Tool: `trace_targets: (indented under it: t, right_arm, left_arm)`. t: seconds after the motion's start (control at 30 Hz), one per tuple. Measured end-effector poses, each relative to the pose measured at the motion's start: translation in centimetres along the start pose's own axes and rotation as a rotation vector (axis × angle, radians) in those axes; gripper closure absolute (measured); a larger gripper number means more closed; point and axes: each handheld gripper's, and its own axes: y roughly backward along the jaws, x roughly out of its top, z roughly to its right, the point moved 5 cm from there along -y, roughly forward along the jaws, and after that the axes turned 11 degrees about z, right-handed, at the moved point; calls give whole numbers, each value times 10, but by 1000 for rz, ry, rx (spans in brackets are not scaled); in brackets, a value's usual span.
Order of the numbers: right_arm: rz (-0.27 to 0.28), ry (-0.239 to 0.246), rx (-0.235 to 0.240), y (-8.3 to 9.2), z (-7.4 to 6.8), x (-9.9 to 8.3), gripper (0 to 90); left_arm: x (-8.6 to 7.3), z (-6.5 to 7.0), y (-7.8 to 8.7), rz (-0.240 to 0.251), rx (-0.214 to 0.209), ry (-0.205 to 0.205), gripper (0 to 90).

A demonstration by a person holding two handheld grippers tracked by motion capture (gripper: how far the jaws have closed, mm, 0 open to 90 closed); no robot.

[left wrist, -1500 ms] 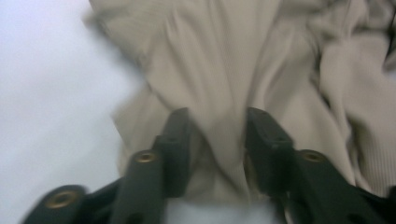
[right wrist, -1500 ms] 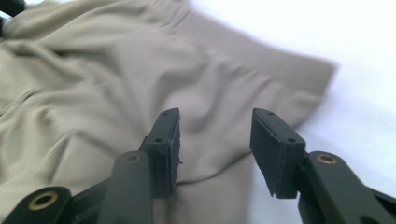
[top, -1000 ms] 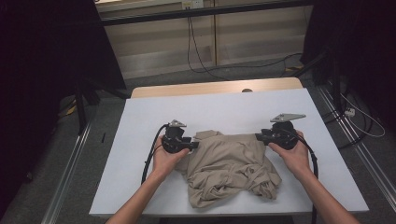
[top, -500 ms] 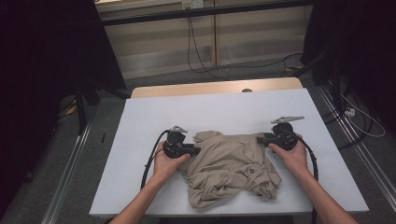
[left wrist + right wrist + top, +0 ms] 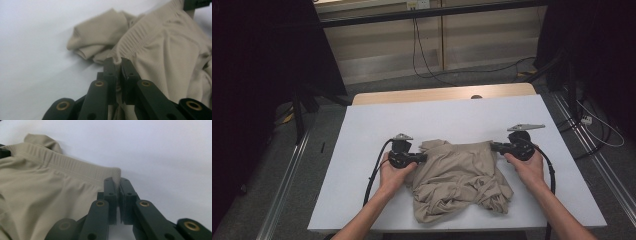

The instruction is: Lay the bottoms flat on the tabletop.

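Note:
A crumpled beige garment [image 5: 459, 180] lies on the white table [image 5: 437, 115], near its front edge. My left gripper [image 5: 424, 158] is at the garment's upper left. In the left gripper view its jaws [image 5: 117, 62] have just been closing and now pinch the ribbed hem [image 5: 140, 37]. My right gripper [image 5: 493, 146] is at the upper right corner. There too the jaws [image 5: 116, 182] have just been closing, and they now grip the end of the ribbed hem [image 5: 75, 170]. The hem runs nearly straight between the two grippers.
A wooden strip [image 5: 442, 94] borders the table's far edge. Cables [image 5: 427, 60] lie on the floor beyond it, and metal rails [image 5: 287, 200] run along both sides. White table surface lies beyond the garment and to either side of it.
Both pairs of jaws have closed onto the garment's hem. The hands have hardly shifted, and the garment's top edge looks a little straighter.

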Motion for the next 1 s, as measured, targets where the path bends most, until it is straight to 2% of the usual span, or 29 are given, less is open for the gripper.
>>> trace_targets:
  t: [0.13, 0.17, 0.23, 0.27, 0.3, 0.33, 0.4, 0.43, 0.47, 0.5, 0.53, 0.57, 0.6, 0.63, 0.77, 0.8, 0.83, 0.87, 1.0]
  right_arm:
    - [68, 11, 17, 13, -5, 12, 861]
    - [91, 31, 17, 18, -8, 19, 861]
    - [105, 38, 17, 20, -10, 23, 861]
    - [141, 47, 17, 28, -12, 35, 861]
    - [141, 47, 17, 28, -12, 35, 861]
    - [186, 51, 22, 37, -14, 48, 861]
    - [203, 55, 23, 41, -15, 55, 861]
    - [229, 71, 22, 47, -18, 68, 861]
    - [229, 71, 22, 47, -18, 68, 861]
    - [241, 80, 18, 49, -19, 75, 861]
    - [265, 97, 18, 52, -23, 88, 861]
    - [265, 97, 18, 52, -23, 88, 861]
    - [287, 109, 18, 54, -25, 101, 861]
    - [287, 109, 18, 54, -25, 101, 861]
    - [335, 129, 21, 53, -32, 129, 861]
    - [335, 129, 21, 53, -32, 129, 861]
    - [352, 139, 20, 53, -34, 141, 861]
    - [352, 139, 20, 53, -34, 141, 861]
    - [383, 171, 14, 55, -41, 172, 861]
  left_arm:
    - [14, -3, 13, 60, -4, -7, 849]
    - [22, -1, 16, 76, 7, -39, 850]
    - [26, 1, 18, 89, 12, -53, 850]
    - [31, 2, 19, 98, 13, -66, 850]
    - [35, 3, 21, 106, 11, -71, 850]
    - [40, 4, 23, 120, 8, -75, 850]
    - [50, 6, 26, 139, 7, -89, 850]
    - [63, 8, 31, 173, 12, -103, 850]
    - [63, 8, 31, 173, 12, -103, 850]
    - [70, 8, 34, 192, 11, -108, 850]
    - [84, 9, 41, 222, 22, -123, 850]
    - [84, 9, 41, 222, 22, -123, 850]
    - [91, 8, 45, 233, 26, -131, 850]
    - [98, 8, 48, 247, 30, -137, 850]
    - [122, 5, 59, 296, 53, -162, 850]
    - [127, 3, 61, 305, 60, -166, 850]
    - [133, 2, 63, 317, 62, -163, 850]
    - [138, 2, 65, 329, 66, -160, 850]
    - [159, 0, 74, 361, 84, -168, 851]
